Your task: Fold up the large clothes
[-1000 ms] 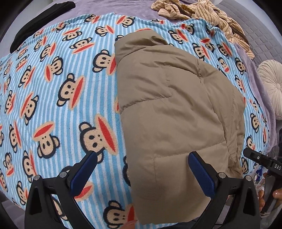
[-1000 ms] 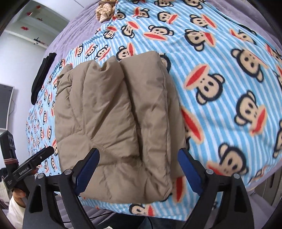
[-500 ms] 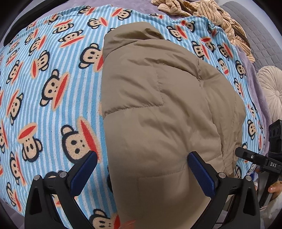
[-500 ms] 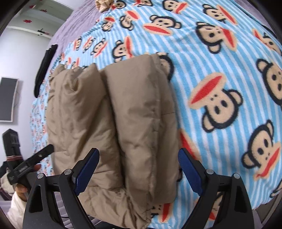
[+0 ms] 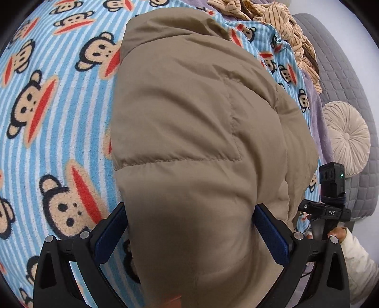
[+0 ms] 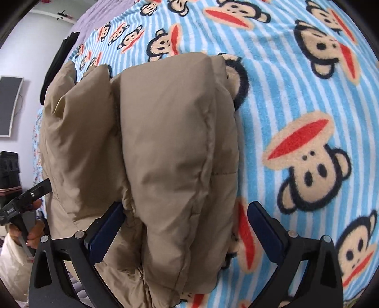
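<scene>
A tan puffer jacket (image 5: 189,118), folded into a thick bundle, lies on a blue striped monkey-print blanket (image 5: 59,118). My left gripper (image 5: 189,227) is open and straddles the jacket's near end, with the padding bulging between its blue pads. In the right wrist view the same jacket (image 6: 165,130) shows two puffy folds. My right gripper (image 6: 187,225) is low over the right-hand fold and its jaws are opening. Its left pad is against the fabric, while its right pad stands clear over the blanket (image 6: 296,106). Each view shows the other hand-held gripper at its edge.
A crumpled beige striped garment (image 5: 279,21) lies at the far end of the bed. A round pleated cushion (image 5: 348,137) leans on a grey quilted headboard (image 5: 343,78). A black garment (image 6: 59,64) lies on the purple sheet at the far left edge.
Both grippers have come down and closer to the jacket, which now fills more of each view. The jacket now sits between the fingers of each; the jacket itself has not moved.
</scene>
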Available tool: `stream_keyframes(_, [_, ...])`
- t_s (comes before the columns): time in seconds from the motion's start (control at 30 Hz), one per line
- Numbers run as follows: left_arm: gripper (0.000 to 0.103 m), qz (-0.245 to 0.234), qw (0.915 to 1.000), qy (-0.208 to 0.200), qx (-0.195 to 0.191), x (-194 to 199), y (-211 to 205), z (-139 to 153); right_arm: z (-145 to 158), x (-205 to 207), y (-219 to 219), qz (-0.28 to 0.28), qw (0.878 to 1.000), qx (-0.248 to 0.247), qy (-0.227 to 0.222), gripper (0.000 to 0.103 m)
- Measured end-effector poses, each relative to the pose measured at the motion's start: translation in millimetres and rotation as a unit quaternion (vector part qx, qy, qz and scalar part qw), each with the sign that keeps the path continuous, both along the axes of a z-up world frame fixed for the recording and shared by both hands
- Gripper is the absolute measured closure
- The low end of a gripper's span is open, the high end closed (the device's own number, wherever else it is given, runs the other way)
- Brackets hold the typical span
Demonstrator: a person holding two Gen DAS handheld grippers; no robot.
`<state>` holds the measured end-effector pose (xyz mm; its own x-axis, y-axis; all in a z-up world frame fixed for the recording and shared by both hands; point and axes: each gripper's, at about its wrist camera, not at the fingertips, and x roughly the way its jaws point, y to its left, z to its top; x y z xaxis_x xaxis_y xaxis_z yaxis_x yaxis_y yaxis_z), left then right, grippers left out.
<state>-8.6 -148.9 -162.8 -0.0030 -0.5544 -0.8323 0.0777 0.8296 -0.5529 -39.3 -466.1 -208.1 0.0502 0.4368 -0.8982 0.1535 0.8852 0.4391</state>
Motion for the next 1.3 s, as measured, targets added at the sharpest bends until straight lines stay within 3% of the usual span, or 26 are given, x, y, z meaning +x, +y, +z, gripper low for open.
stream_keyframes(0.2, [0.000, 0.016, 0.9973, 0.039, -0.060, 12, 0, -27, -26, 16, -14, -0.016, 0.993, 0.119, 0.003, 0.000])
stream_keyframes(0.37, [0.000, 0.026, 0.9976, 0.046, -0.044, 15, -11, -34, -41, 35, 2, -0.019, 0.979, 0.204, -0.001, 0.000])
stream_keyframes(0.47, [0.003, 0.021, 0.9997, 0.012, 0.002, 11, -23, -19, -56, 44, 16, -0.013, 0.981, 0.192, 0.014, 0.000])
stream_keyframes(0.6, [0.020, 0.007, 0.9983, -0.033, 0.047, 5, -39, 4, -62, 45, 17, -0.041, 0.982, 0.185, 0.027, 0.001])
stream_keyframes(0.67, [0.026, 0.007, 0.9975, -0.044, 0.056, 2, -42, 13, -63, 41, 17, -0.053, 0.981, 0.182, 0.034, 0.007])
stream_keyframes(0.8, [0.031, 0.007, 0.9963, -0.060, 0.061, -1, -46, 33, -58, 33, 17, -0.070, 0.976, 0.205, 0.031, 0.037])
stream_keyframes(0.87, [0.031, 0.004, 0.9958, -0.071, 0.058, -5, -40, 42, -51, 32, 21, -0.063, 0.976, 0.208, 0.022, 0.044])
stream_keyframes(1.07, [0.031, 0.015, 0.9945, -0.099, 0.032, -2, -8, 68, -26, 33, 45, -0.050, 0.976, 0.214, -0.005, 0.046])
stream_keyframes(1.3, [0.032, 0.020, 0.9936, -0.109, 0.020, 17, 84, 84, -2, 40, 96, -0.049, 0.974, 0.215, -0.042, 0.046])
